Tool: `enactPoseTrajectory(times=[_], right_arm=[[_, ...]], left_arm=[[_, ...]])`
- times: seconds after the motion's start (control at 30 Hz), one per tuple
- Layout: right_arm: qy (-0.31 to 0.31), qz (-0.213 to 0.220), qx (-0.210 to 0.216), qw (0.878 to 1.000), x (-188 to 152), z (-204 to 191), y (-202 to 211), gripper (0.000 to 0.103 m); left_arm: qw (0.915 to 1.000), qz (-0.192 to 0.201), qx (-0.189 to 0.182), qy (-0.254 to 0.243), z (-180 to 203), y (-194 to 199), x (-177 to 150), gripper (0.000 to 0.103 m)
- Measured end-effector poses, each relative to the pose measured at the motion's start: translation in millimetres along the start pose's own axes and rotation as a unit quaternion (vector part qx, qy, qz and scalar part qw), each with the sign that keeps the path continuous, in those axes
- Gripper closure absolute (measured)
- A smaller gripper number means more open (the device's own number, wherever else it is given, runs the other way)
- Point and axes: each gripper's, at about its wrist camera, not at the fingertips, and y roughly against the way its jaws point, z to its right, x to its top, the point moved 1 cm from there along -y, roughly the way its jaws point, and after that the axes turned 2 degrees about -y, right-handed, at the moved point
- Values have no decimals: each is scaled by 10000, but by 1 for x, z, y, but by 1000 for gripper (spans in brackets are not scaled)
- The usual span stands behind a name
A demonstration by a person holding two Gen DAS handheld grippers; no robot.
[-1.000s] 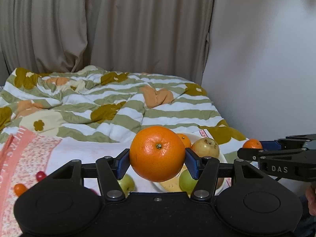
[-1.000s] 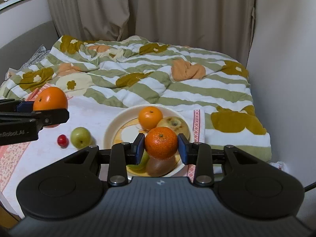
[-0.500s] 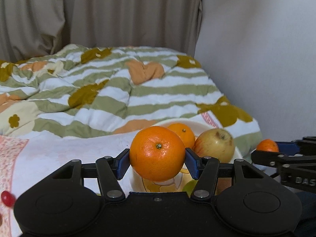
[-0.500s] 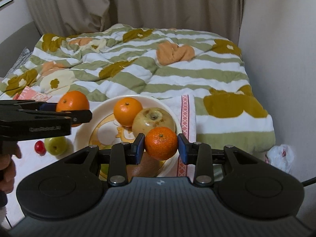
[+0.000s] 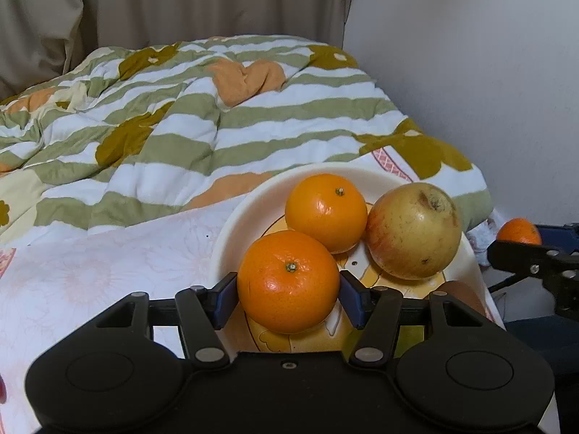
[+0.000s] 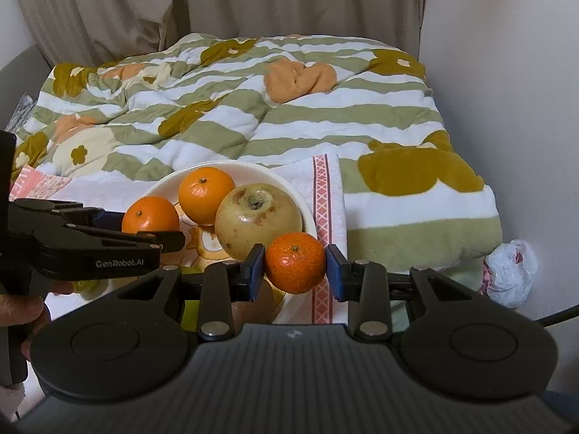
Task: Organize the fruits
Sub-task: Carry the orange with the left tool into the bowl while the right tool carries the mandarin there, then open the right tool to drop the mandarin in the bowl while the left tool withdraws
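A striped quilt (image 6: 253, 115) covers the bed, and a white cloth (image 5: 108, 253) lies on its near part. On the cloth stands a cream plate (image 5: 231, 231) holding a yellow apple (image 5: 412, 231) and an orange (image 5: 325, 211) that touch each other. The left gripper (image 5: 288, 294) pinches a big orange (image 5: 288, 282) above the plate's near side. The right gripper (image 6: 295, 266) pinches a small mandarin (image 6: 295, 262) over the plate's right rim.

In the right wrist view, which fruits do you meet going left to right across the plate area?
Orange gripped by the left gripper → loose orange on the cream plate → yellowish blemished apple → small darker mandarin gripped by the right gripper.
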Motion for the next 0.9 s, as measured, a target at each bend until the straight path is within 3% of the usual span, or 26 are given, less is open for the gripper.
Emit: enactPoseTrajectory(times=[0.03,0.1,0.17,0.47,0.9], right_arm=[[-12,6,-14,10000,0,0,0,52],[-34,29,-41,10000,1,1,2,52],[-58,54,-59,10000,2,2,5,52],[52,185,56,9998,6,-10,16,52],[792,124,759,9939,7,-71,-2,52]], left_arm=[[10000,-4,2,16,0,0,0,38],[9998,192,-103,39,-1,6,1,17],[9990,435,-76,72,-2,18,2,3],[9965,768,221,229,-17,60,-4,3],[9913,838,718,723,-52,100,-38,3]])
